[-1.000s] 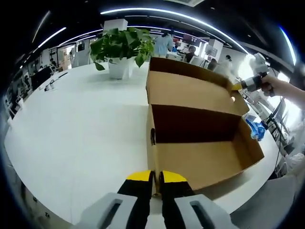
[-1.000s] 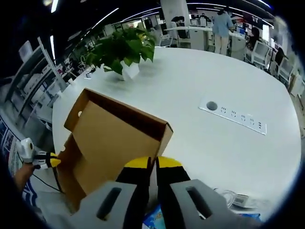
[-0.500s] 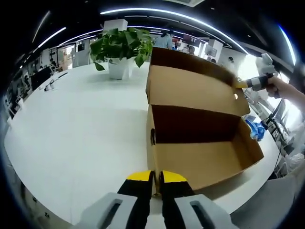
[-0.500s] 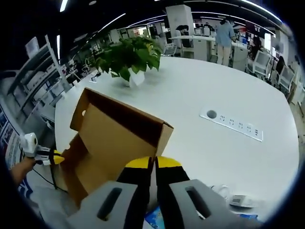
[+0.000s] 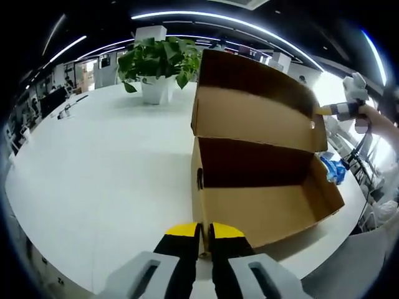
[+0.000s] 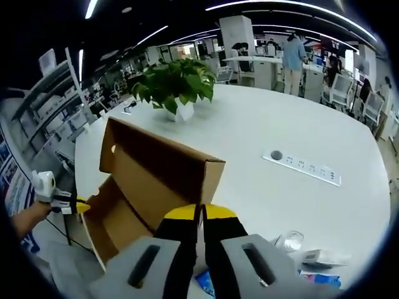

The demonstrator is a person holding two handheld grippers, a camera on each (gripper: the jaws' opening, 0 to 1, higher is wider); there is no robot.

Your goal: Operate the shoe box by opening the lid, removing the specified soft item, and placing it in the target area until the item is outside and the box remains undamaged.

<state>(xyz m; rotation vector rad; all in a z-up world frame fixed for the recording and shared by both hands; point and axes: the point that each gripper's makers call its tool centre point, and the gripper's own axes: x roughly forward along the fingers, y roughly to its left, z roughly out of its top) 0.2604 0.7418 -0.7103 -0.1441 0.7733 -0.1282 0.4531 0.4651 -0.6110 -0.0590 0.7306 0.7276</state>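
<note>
The brown cardboard shoe box (image 5: 262, 187) sits on the white counter (image 5: 100, 168), pinned by the left tool (image 5: 204, 232) clenched on its near wall so the right tool (image 6: 199, 215), clamped on the hinged cardboard lid (image 6: 159, 165), can raise it; box interior looks empty.

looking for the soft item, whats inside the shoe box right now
The shoe box shows bare brown cardboard floor and walls, no item visible. The raised lid and near wall hide some corners, so those stay unconfirmed.
</note>
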